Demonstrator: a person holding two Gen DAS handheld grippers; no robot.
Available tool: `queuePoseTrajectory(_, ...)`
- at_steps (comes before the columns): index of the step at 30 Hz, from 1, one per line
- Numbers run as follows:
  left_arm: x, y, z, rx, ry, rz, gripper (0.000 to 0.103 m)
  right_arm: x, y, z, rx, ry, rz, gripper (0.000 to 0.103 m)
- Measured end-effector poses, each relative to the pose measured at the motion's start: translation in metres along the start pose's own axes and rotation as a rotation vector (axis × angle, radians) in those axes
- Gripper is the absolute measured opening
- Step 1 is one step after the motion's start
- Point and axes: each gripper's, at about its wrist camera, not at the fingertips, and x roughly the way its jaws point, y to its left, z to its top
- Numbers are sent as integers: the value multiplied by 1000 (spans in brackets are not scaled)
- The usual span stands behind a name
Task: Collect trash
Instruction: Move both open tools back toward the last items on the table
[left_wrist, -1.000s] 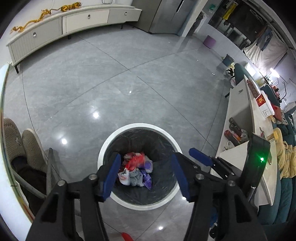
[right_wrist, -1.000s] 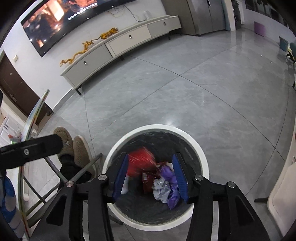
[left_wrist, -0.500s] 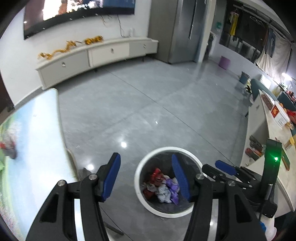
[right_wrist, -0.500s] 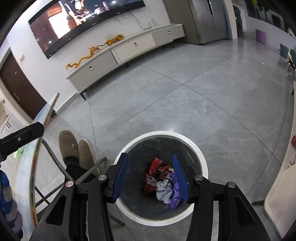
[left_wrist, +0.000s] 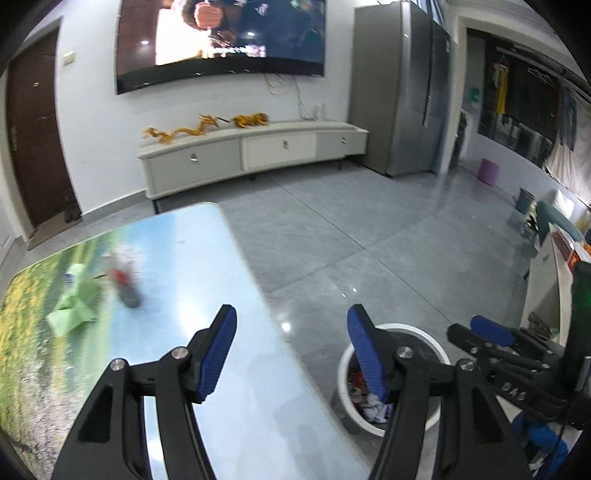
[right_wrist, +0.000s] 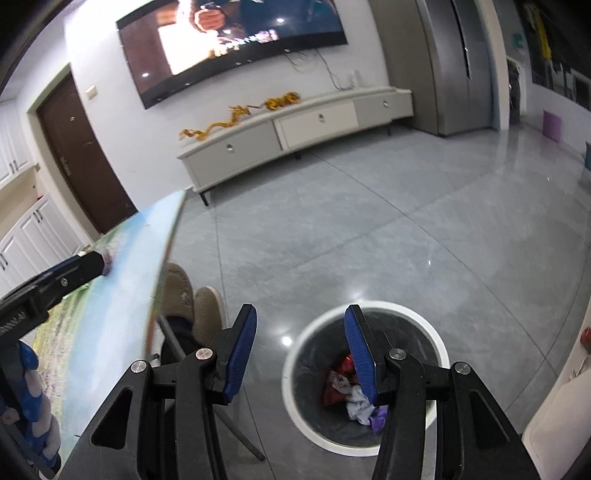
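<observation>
My left gripper (left_wrist: 291, 314) hangs over the right edge of the picture-printed table (left_wrist: 192, 266), its jaws opening with nothing between them. Farther left on the table lie a crumpled green wrapper (left_wrist: 72, 306) and a blurred red and dark piece of trash (left_wrist: 123, 286). My right gripper (right_wrist: 300, 314) is open and empty above the floor, next to the white-rimmed bin (right_wrist: 369, 306). Red, white and purple wrappers (right_wrist: 351, 387) lie in the bin. The bin (left_wrist: 432, 341) shows below the table edge in the left wrist view, with the right gripper's fingers (left_wrist: 491, 328) beside it.
A person's tan shoes (right_wrist: 184, 295) and a metal table leg (right_wrist: 236, 432) sit under the table edge, left of the bin. A low white cabinet (left_wrist: 255, 155), a wall TV (left_wrist: 221, 40) and a grey fridge (left_wrist: 399, 92) stand far back. A white counter (left_wrist: 546, 280) is at the right.
Both grippers rose away from the bin and tilted up. The left one swung left over the table and widened. A blurred red wrapper seen between the right pads now lies in the bin.
</observation>
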Motion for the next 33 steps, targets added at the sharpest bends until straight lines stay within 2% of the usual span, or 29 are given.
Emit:
queuePoseTrajectory(8,-41,55,-7,-65,-75,82,63,-21,51,9,-79,-45,41,50)
queuePoseTrajectory(21,-92,128,-28,-168,-148,146,71,-46,136,14,-212,-84,104,52)
queuePoseTrajectory(30,-116,212,-57,-258,-151,246,71,-50,189,16,-303,-95,147,52)
queuePoseTrajectory(33,-118,241,-66,-281,-137,286,71,-45,205,15,-325,-94,162,57)
